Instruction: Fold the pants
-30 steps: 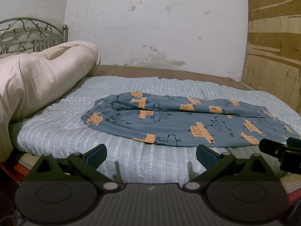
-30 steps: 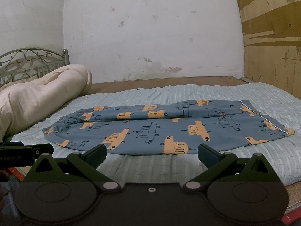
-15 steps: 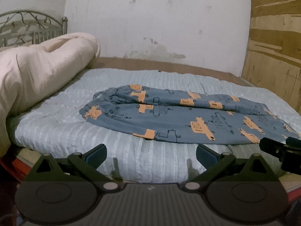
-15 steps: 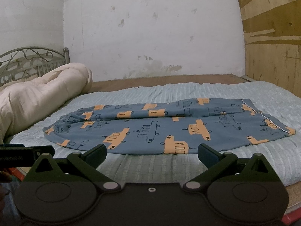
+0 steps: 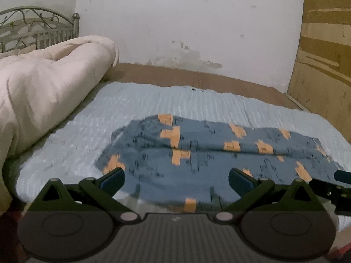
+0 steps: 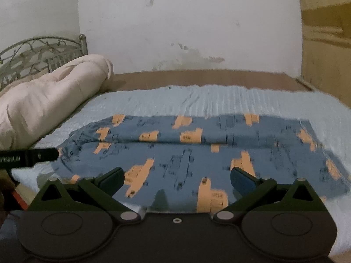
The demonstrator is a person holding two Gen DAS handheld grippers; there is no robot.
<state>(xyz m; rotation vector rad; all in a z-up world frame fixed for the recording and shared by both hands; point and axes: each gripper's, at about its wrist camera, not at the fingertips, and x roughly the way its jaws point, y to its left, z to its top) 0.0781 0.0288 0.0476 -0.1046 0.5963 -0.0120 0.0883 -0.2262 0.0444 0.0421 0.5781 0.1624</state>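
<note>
Blue pants [image 5: 208,153] with orange truck prints lie flat across the light blue bedspread [image 5: 175,100], waistband to the left and leg cuffs to the right. They show in the right wrist view too [image 6: 186,151]. My left gripper [image 5: 176,180] is open and empty, just over the pants' near edge by the waist end. My right gripper [image 6: 177,180] is open and empty, over the near edge at mid-leg. Both views are blurred.
A rolled cream duvet [image 5: 43,87] lies at the left by a metal headboard [image 5: 33,26]. A white wall stands behind the bed and a wooden panel [image 5: 324,54] at the right. The other gripper's tip [image 6: 28,156] shows at the left edge.
Both grippers have moved forward toward the bed, so the pants sit closer and larger between the fingers. Both stay open.
</note>
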